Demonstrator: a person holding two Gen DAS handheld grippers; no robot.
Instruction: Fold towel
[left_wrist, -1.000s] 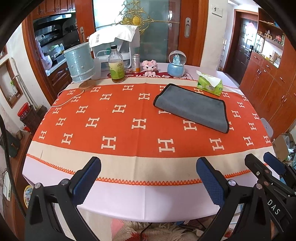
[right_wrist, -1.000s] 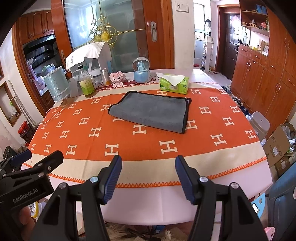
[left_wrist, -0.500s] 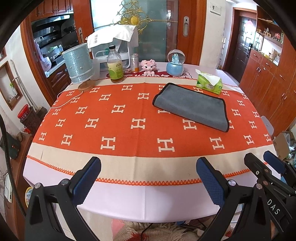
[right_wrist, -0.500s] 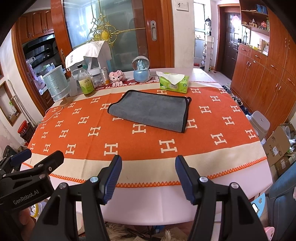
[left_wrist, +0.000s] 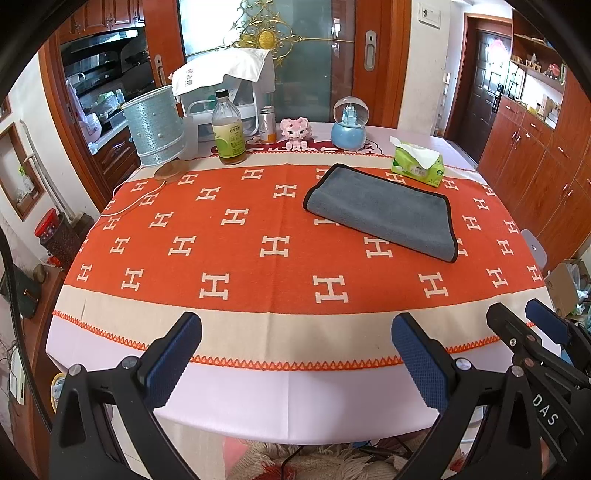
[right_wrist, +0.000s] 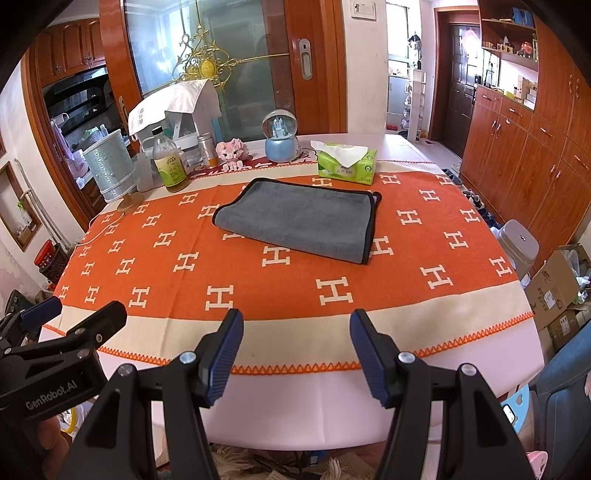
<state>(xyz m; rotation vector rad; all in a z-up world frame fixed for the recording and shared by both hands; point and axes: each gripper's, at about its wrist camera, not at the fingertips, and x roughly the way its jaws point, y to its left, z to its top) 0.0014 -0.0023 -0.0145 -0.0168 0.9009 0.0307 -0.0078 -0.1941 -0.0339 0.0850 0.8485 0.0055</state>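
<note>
Over the last second almost nothing has changed: the view from both wrists has shifted only a little, and the towel (left_wrist: 382, 212) lies in the same place, so the folding step in hand is not yet begun. The towel is grey with a black border, already doubled once as it seems, flat on the orange cloth of the tabletop (left_wrist: 258, 387), on the far right part of it.

The left tongs (left_wrist: 295, 354) and the right tongs (right_wrist: 295, 350) both stand wide open and hold nothing — they hover over the near edge, well apart from the towel.

Behind the towel, just beside its far corner, stands a green tissue box (right_wrist: 347, 162). Further back are a snow globe (right_wrist: 280, 136), a pink toy (right_wrist: 231, 151), a bottle (right_wrist: 170, 166) and a pale blue bin (right_wrist: 109, 166). The path between tongs and towel is free — only the tissue box could be pushed, I think, if the far edge is lifted carelessly.
</note>
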